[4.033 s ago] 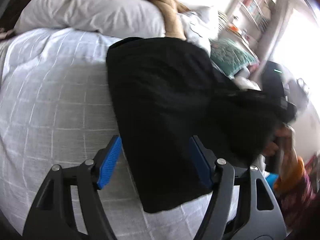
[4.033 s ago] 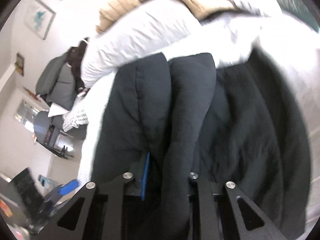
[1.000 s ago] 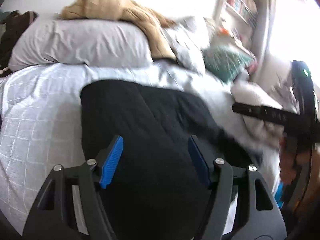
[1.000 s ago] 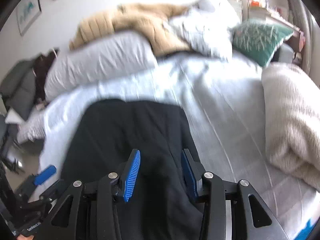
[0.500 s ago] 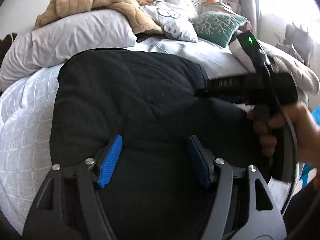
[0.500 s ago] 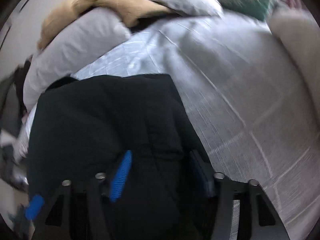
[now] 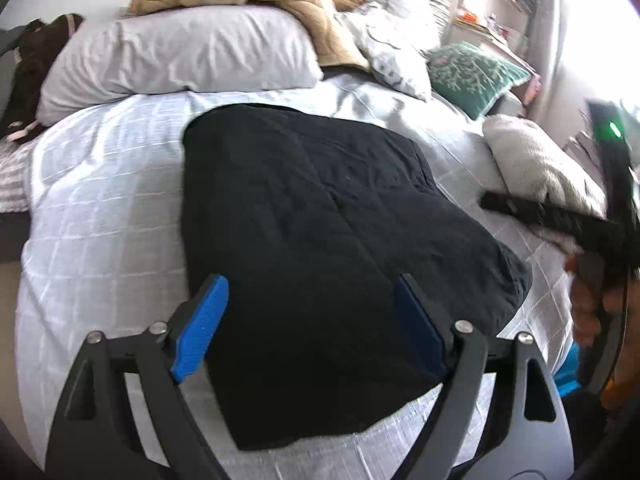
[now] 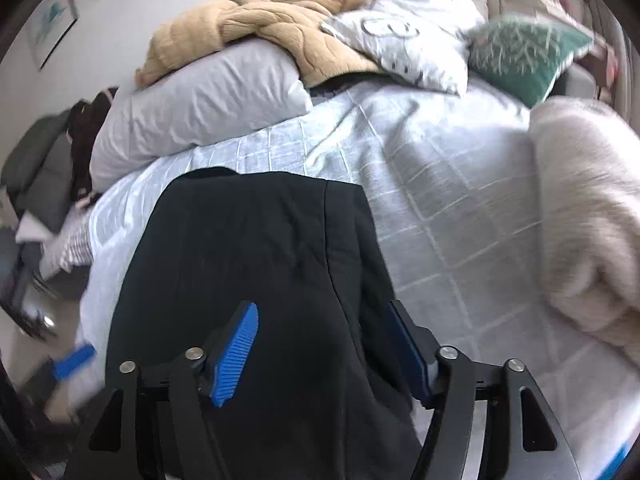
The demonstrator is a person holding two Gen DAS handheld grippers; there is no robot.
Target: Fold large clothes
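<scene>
Bedspread [image 7: 100, 208] under folded black garment [image 7: 320, 240]

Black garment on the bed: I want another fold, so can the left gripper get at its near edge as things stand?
Probably yes. The left gripper is open above the black garment, nothing lies between them, and the right gripper is off to the side.

Bare pale checked quilt [image 8: 448, 200] lies open to the right of the folded black padded garment [image 8: 256, 264] and on its far side. Further right, a fluffy cream blanket [image 8: 592, 216] blocks passage. The far end is walled by a grey pillow [image 7: 180, 52], a tan knitted throw [image 8: 256, 28] and a green patterned cushion [image 8: 524, 52].
</scene>
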